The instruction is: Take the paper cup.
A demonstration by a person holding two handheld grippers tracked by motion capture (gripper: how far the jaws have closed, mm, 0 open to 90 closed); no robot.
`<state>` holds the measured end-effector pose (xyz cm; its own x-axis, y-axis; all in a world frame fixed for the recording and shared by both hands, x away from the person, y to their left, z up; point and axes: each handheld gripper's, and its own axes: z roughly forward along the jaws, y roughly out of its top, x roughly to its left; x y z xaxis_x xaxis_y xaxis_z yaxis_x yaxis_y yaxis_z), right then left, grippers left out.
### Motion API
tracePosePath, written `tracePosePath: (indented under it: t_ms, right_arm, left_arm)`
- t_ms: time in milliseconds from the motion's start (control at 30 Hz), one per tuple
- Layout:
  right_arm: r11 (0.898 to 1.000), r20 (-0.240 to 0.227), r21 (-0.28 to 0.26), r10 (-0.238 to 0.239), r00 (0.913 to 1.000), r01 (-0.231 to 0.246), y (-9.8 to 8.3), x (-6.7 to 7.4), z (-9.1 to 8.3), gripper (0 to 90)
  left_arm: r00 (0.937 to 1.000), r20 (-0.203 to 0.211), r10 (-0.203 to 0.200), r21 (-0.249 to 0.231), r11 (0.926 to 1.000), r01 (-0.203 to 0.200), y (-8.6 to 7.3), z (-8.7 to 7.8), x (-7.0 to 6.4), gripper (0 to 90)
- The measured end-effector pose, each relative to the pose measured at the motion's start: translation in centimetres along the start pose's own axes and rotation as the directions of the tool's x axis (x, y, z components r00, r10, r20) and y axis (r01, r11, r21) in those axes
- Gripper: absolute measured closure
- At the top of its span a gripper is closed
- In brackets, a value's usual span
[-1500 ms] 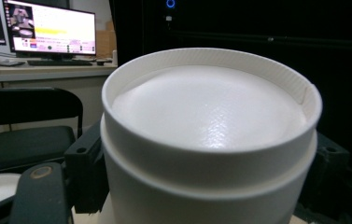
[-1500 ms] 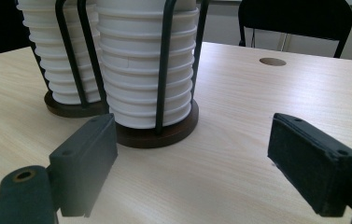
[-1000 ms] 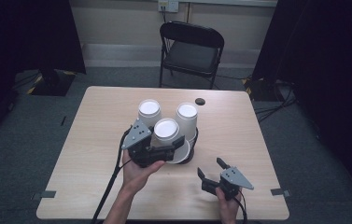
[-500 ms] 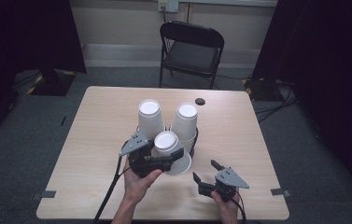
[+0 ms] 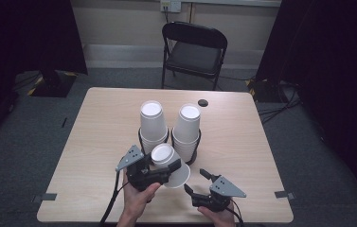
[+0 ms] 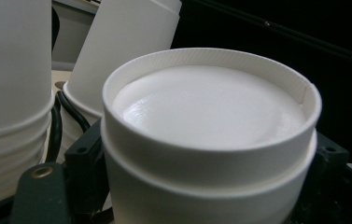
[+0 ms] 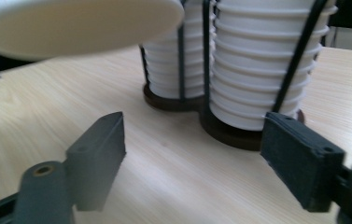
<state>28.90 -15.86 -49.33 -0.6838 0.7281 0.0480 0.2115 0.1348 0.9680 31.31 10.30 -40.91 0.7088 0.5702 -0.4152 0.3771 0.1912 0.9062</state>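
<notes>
- Cup (image 5: 169,163), white and upside down, is held tilted above the near middle of the tabletop (image 5: 100,127), its base turned up and towards the far left, its open mouth towards the near right.
- Left gripper (image 5: 159,174) is clamped on this cup: in the left gripper view its fingers (image 6: 82,158) are seen pressed against both sides of the cup (image 6: 211,140), just under the base rim.
- Left hand (image 5: 138,201) is seen coming in from the near edge, with a cable trailing from the gripper towards the near left.
- Right gripper (image 5: 196,182) is held low over the near right of the tabletop, just right of the cup and apart from it.
- Its fingers (image 7: 96,149) are spread wide with bare tabletop (image 7: 173,172) between them; they have just been closing a little, and nothing is pinched.
- In the right gripper view the mouth of the cup (image 7: 78,23) is seen hanging above and to the left, clear of the wood.
- Two stacks of upturned white cups are stood in a black wire holder (image 5: 192,153) at the middle of the tabletop: a left stack (image 5: 152,120) and a right stack (image 5: 187,127), side by side.
- The held cup is found just near of these stacks, in front of the gap between them; whether it touches them cannot be told.
- A dark round hole (image 5: 202,102) is seen in the far right of the tabletop.
- A black folding chair (image 5: 192,49) is placed beyond the far edge.
</notes>
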Motion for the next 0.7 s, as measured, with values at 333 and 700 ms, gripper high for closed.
tracePosePath:
  t_ms: [333,700]
  right_arm:
    - [0.99,-0.129,-0.139,0.016,0.9915,-0.034,0.8,1.2,0.1,39.3]
    - [0.972,-0.139,-0.235,-0.06,0.9886,0.026,1.9,1.4,1.3,45.6]
  left_arm:
    - [0.9921,0.053,-0.113,-0.004,0.9935,0.114,-0.8,-0.3,1.0,21.5]
    - [0.9867,0.064,-0.15,0.016,0.9887,0.149,-0.8,-0.5,1.1,21.4]
